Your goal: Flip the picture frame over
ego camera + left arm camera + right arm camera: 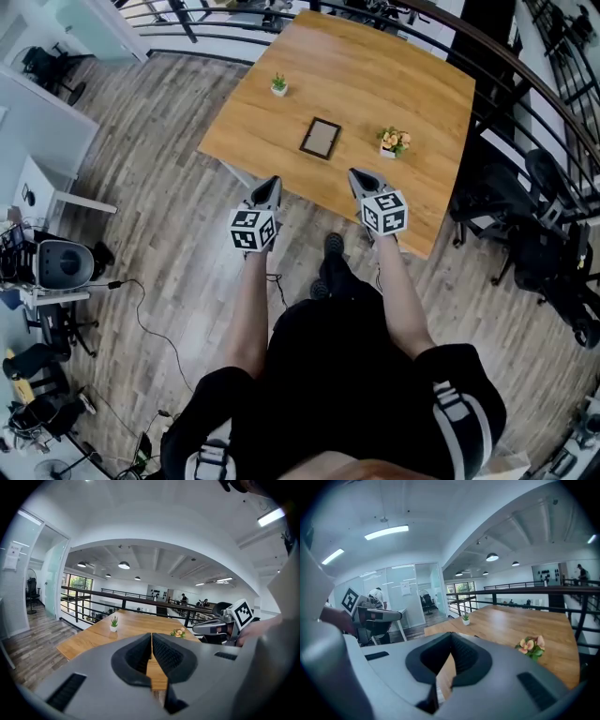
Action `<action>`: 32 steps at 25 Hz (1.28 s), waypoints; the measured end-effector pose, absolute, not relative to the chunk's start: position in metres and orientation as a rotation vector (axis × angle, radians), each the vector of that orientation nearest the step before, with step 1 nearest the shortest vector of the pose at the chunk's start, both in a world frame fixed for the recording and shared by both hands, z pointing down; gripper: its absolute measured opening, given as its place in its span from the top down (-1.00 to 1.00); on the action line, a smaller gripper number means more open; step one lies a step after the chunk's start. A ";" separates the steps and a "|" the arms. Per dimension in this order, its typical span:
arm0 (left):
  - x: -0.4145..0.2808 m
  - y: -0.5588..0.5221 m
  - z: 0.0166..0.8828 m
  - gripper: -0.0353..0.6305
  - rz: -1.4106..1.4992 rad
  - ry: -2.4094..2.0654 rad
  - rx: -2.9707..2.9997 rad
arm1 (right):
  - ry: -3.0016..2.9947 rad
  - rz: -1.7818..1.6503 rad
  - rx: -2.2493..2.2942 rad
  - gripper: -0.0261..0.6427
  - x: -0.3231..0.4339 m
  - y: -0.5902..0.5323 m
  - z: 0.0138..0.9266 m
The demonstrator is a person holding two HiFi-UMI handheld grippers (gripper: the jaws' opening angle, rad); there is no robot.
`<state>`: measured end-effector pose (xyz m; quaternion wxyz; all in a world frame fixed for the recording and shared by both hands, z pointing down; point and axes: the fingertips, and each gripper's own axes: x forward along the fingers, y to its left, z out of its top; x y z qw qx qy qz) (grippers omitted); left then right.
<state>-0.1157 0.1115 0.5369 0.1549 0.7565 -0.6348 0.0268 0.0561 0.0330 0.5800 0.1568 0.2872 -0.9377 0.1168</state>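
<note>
We hold the left gripper (270, 181) and the right gripper (357, 174) fully closed and empty at the near edge of the table (375, 75). The picture frame (321, 138) lies flat on it, clear of both.

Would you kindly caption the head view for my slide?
Left gripper and right gripper, shut, face a table with a picture frame between a plant and flowers.

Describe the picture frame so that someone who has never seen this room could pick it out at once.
Start at the big wooden table. Near its middle, between a small green potted plant and a pot of flowers, lies the picture frame. It is the only flat, dark-rimmed rectangle; its neighbours are both upright plants.
</note>
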 end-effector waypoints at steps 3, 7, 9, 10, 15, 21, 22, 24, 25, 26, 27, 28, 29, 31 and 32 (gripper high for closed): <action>-0.122 0.092 0.539 0.82 0.075 -1.819 2.156 | -2.680 0.343 0.812 0.90 0.049 0.014 0.584; -0.122 0.065 0.549 0.82 0.104 -1.793 2.158 | -2.669 0.386 0.830 0.90 0.048 -0.015 0.594; -0.124 0.051 0.554 0.82 0.116 -1.784 2.153 | -2.664 0.403 0.838 0.90 0.048 -0.029 0.599; -0.126 0.044 0.556 0.82 0.118 -1.782 2.149 | -2.662 0.410 0.839 0.90 0.047 -0.036 0.601; -0.132 0.010 0.557 0.82 0.135 -1.773 2.144 | -2.649 0.436 0.835 0.90 0.040 -0.068 0.608; -0.135 -0.027 0.561 0.82 0.152 -1.771 2.142 | -2.654 0.465 0.832 0.90 0.031 -0.104 0.616; -0.135 -0.031 0.563 0.82 0.155 -1.771 2.138 | -2.654 0.467 0.825 0.90 0.029 -0.108 0.617; -0.135 -0.039 0.565 0.82 0.164 -1.766 2.131 | -2.651 0.473 0.813 0.90 0.026 -0.116 0.619; -0.135 -0.043 0.566 0.82 0.168 -1.765 2.128 | -2.649 0.476 0.808 0.90 0.025 -0.120 0.620; -0.135 -0.046 0.567 0.82 0.171 -1.765 2.123 | -2.648 0.479 0.803 0.90 0.024 -0.124 0.620; -0.136 -0.049 0.568 0.82 0.170 -1.767 2.116 | -2.647 0.481 0.797 0.90 0.022 -0.128 0.621; -0.137 -0.052 0.570 0.82 0.168 -1.770 2.107 | -2.647 0.482 0.791 0.90 0.021 -0.132 0.622; -0.138 -0.054 0.571 0.82 0.164 -1.773 2.099 | -2.647 0.483 0.786 0.90 0.021 -0.135 0.623; -0.138 -0.059 0.574 0.82 0.159 -1.780 2.087 | -2.646 0.487 0.776 0.90 0.021 -0.142 0.625; -0.138 -0.062 0.575 0.82 0.157 -1.783 2.083 | -2.646 0.491 0.773 0.90 0.020 -0.145 0.627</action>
